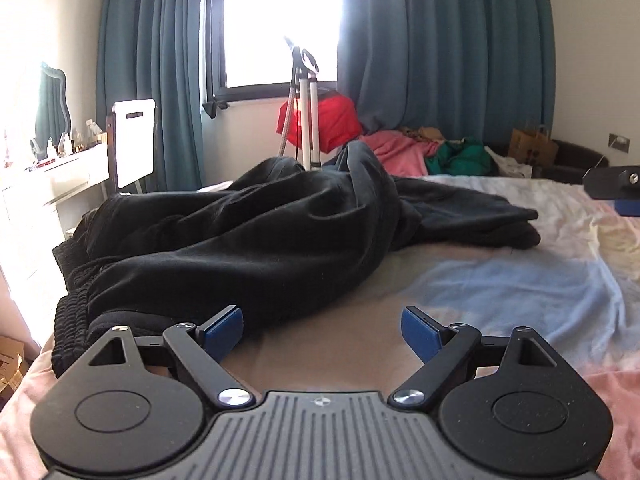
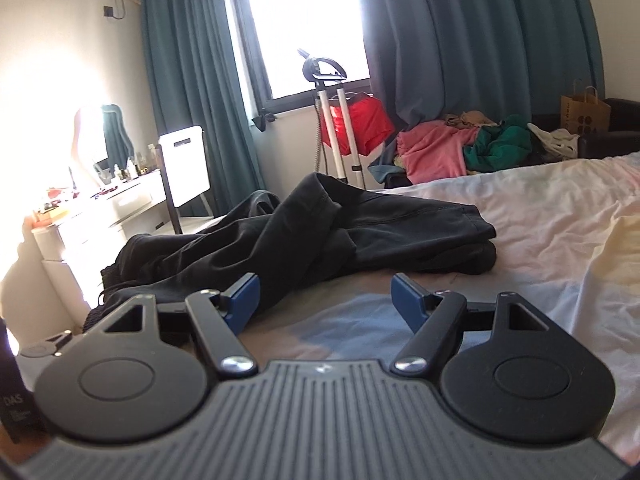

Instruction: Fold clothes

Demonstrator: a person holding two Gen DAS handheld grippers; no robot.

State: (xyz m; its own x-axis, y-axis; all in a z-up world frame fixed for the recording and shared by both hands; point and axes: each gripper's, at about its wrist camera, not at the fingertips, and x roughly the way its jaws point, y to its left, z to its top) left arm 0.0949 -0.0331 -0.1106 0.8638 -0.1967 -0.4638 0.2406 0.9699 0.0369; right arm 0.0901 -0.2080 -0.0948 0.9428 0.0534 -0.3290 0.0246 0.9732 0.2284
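L claw wide open, empty | R claw same | black pants crumpled ahead-left of both — on bed

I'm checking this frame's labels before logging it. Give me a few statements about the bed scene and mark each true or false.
1. Both the left gripper and the right gripper are open and hold nothing. True.
2. The black trousers lie neatly folded. False: they lie crumpled on the bed.
3. A red garment hangs near the window. True.
4. The curtains are yellow. False: they are teal blue.
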